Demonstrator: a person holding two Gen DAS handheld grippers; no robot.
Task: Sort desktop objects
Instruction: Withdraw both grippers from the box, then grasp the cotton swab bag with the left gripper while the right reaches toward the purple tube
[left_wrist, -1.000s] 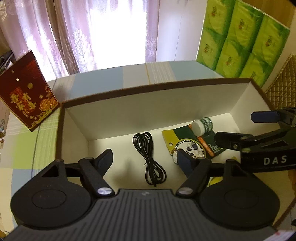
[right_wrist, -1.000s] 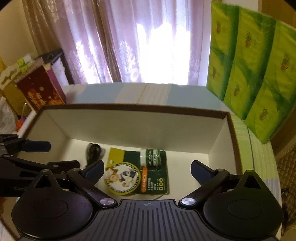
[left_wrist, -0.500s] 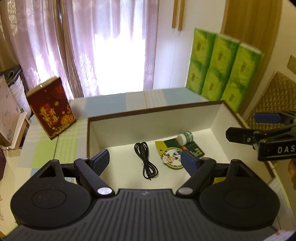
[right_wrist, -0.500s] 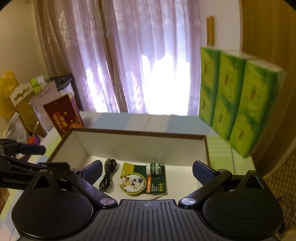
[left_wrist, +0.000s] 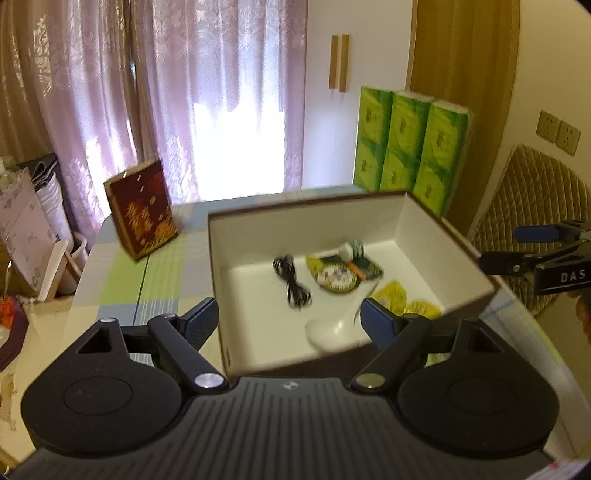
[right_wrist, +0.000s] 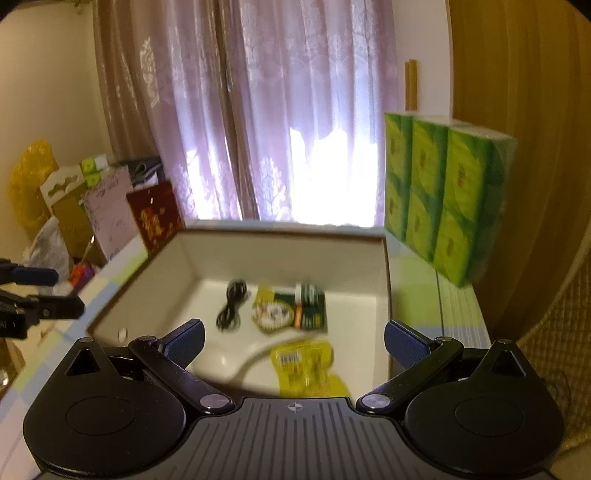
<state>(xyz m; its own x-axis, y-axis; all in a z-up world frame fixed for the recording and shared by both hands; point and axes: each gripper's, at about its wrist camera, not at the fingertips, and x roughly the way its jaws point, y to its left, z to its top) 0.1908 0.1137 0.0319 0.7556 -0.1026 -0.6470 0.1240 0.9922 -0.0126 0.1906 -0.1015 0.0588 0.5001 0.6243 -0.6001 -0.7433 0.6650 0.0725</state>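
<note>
A white box with a brown rim (left_wrist: 303, 206) (right_wrist: 280, 236) stands on the table. Inside lie a coiled black cable (left_wrist: 291, 282) (right_wrist: 231, 308), a green card with a round badge (left_wrist: 338, 273) (right_wrist: 291, 312), a small green-and-white bottle (left_wrist: 351, 250) (right_wrist: 306, 293), yellow packets (left_wrist: 406, 301) (right_wrist: 304, 360) and a white curved object (left_wrist: 334, 326) (right_wrist: 240, 362). My left gripper (left_wrist: 288, 321) hangs open above the box's near edge, nothing between its fingers. My right gripper (right_wrist: 293, 338) is open too, above the box's near side; it also shows at the right edge (left_wrist: 532, 251).
A dark red gift box (left_wrist: 142, 212) (right_wrist: 157, 218) stands on the checked tablecloth left of the box. A tall green tissue pack (left_wrist: 406, 147) (right_wrist: 443, 192) stands at the back right. Bags and boxes (right_wrist: 66, 206) crowd the far left beside the table; curtains hang behind.
Both grippers have pulled back and up from the box, so more of the room and the box's near part with the yellow packets and white object now show. Both stay open.
</note>
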